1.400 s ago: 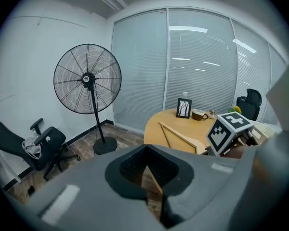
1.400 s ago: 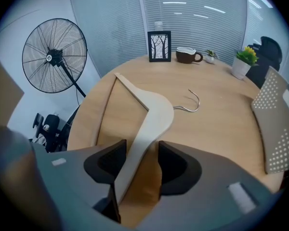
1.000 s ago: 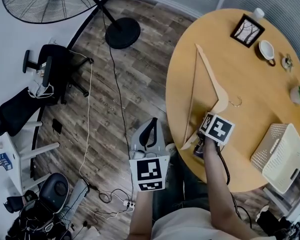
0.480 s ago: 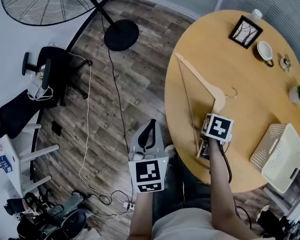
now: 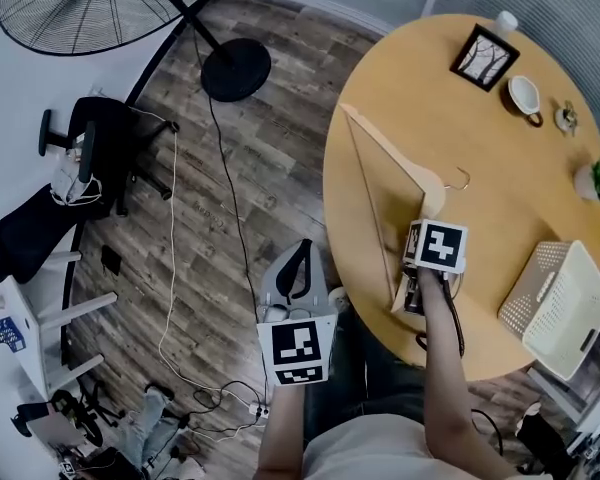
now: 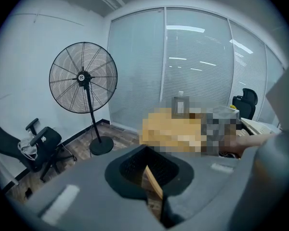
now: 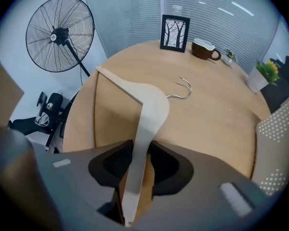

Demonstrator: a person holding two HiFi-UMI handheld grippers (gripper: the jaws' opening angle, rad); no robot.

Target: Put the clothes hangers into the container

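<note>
Hanger (image 5: 428, 193) on table (image 5: 500, 138), left side, near arm pinched in right gripper (image 5: 410, 303), jaws just eased wider; left gripper (image 5: 300, 253) closed, empty. Risks pivoting loose from end-grip before reaching basket (image 5: 565, 313) at right.

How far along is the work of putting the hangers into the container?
Done: nothing yet; no hanger shows in the white basket. In hand: the right gripper grips one arm of the wooden hanger over the table, its jaws having just opened a little. Left: carry it to the basket and release.
</note>
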